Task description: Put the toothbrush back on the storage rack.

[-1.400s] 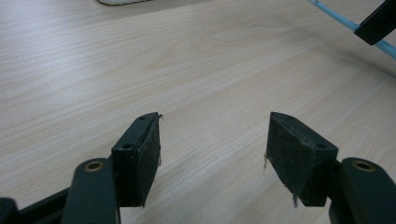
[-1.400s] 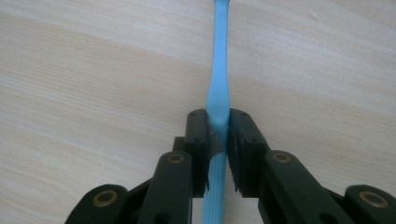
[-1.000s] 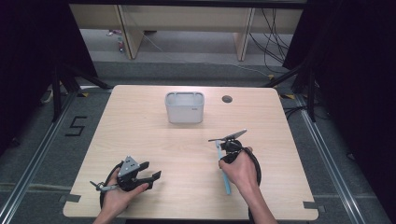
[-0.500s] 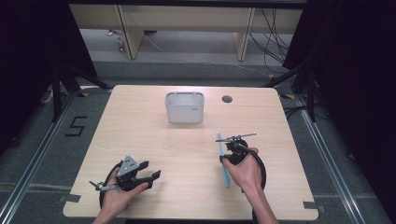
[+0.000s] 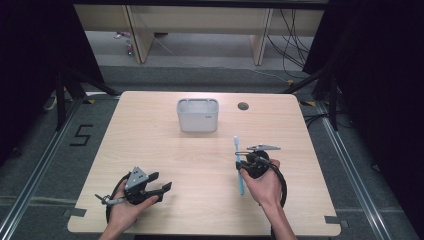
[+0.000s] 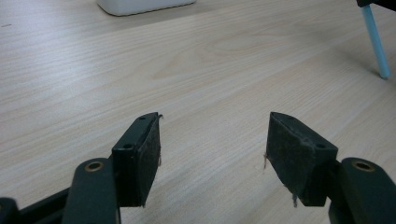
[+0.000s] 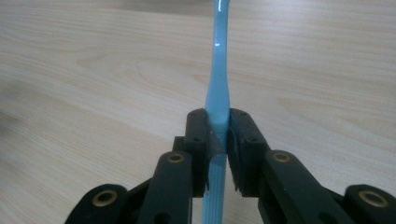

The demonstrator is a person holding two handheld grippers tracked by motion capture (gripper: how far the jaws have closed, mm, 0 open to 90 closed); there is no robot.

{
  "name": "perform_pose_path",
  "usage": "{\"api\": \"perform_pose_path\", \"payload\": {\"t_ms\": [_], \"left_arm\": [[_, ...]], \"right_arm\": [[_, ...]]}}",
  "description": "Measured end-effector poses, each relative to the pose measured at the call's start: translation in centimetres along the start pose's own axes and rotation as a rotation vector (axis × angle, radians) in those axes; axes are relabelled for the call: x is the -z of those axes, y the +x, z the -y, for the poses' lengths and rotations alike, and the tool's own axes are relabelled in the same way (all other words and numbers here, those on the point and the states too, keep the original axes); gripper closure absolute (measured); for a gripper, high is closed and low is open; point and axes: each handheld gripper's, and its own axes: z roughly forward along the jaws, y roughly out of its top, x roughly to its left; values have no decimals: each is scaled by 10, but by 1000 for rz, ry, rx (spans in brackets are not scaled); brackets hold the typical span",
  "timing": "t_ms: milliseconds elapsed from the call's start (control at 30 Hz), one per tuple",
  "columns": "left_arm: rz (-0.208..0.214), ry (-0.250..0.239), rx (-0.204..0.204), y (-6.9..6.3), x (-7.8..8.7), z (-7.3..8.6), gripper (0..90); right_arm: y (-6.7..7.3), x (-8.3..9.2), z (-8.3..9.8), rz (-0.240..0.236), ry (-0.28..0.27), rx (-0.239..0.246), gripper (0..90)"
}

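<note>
The right gripper (image 5: 242, 163), held in the person's right hand (image 5: 265, 184) near the right front of the table (image 5: 150, 145), has its jaws pressed together on a light blue toothbrush (image 5: 238, 165). In the right gripper view the toothbrush (image 7: 217, 88) runs straight up between the two black pads, which pinch its handle at about the middle; the ribbed lower part of the handle passes down behind them and the thin upper part rises out of the top of the picture. From the high view the toothbrush stands roughly upright and slightly tilted, one end up toward the far side and the other end low, close to the table surface. The left gripper (image 5: 159, 183), in the left hand (image 5: 125, 212) at the left front of the table, lies well apart from the toothbrush; its jaws stand wide apart with only bare wood between them (image 6: 212, 154). Farther back, near the middle of the far edge, sits a white rectangular bin (image 5: 198, 114), with a small round hole (image 5: 243, 106) in the tabletop just to its right.
</note>
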Motion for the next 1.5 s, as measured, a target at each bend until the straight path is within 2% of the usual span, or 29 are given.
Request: {"api": "perform_pose_path", "payload": {"t_ms": [33, 133, 200, 300, 333, 367, 400, 433, 533, 567, 700, 733, 867, 933, 967, 1000, 1067, 1100, 1133, 1167, 1233, 1267, 1300, 1367, 1500], "left_arm": [[0, -1, 1, 0, 0, 0, 347], [-2, -1, 0, 0, 0, 0, 347], [-1, 1, 0, 0, 0, 0, 347], [-1, -3, 3, -1, 0, 0, 347], [8, -6, 1, 0, -1, 0, 347], [7, -8, 1, -1, -1, 0, 347], [7, -8, 1, -1, -1, 0, 347], [1, -2, -1, -1, 0, 0, 347], [3, 1, -2, -1, 0, 0, 347], [3, 0, -1, -1, 0, 0, 347], [2, -5, -5, -1, 0, 0, 347], [7, -12, -4, -1, 0, 0, 347], [8, -10, -5, -1, 0, 0, 347], [8, -11, -5, -1, 1, -1, 347], [8, -12, -5, -1, 1, -1, 347], [8, -12, -5, -1, 1, -1, 347], [7, -13, -4, -1, 1, -1, 347], [6, -15, -4, -1, 1, -1, 347], [7, -13, -4, -1, 1, -1, 347], [6, -15, -4, -1, 1, -1, 347], [5, -16, -5, -1, 1, -1, 347], [0, -13, -6, -1, 1, -1, 348], [0, -12, -6, -1, 1, -1, 348], [0, -13, -5, -2, 1, -1, 348], [2, -18, -10, -2, 1, -2, 348]], "right_arm": [[1, 0, 1, 2, -9, -16, 788], [-2, 0, 3, 4, -45, 38, 788], [-1, 0, 5, 5, -71, 24, 788], [-3, 0, 6, -1, -90, 43, 788], [-5, 2, 6, 4, -100, 65, 789], [-3, 3, 7, 9, -105, 36, 789], [-3, 3, 7, 9, -105, 36, 789], [-5, 5, 7, 17, -132, 56, 789], [-2, 8, 6, 13, -156, 45, 789], [-3, 6, 6, 14, -175, 71, 789], [0, 10, 6, -12, -211, 71, 789], [-1, 9, 5, 6, -236, 89, 789], [1, 13, 5, -24, -280, 75, 789], [0, 14, 5, -6, -309, 97, 789], [1, 14, 6, 3, -305, 75, 789], [1, 16, 6, -24, -318, 78, 789], [0, 16, 6, -23, -330, 82, 789], [1, 16, 7, -29, -336, 65, 789], [0, 15, 7, -18, -349, 85, 789], [1, 17, 7, -40, -344, 77, 789], [2, 17, 8, -37, -356, 75, 789], [2, 17, 8, -26, -388, 109, 789], [3, 18, 9, -18, -382, 106, 789], [5, 18, 9, -42, -397, 103, 789], [7, 19, 10, -34, -431, 131, 789]]}}
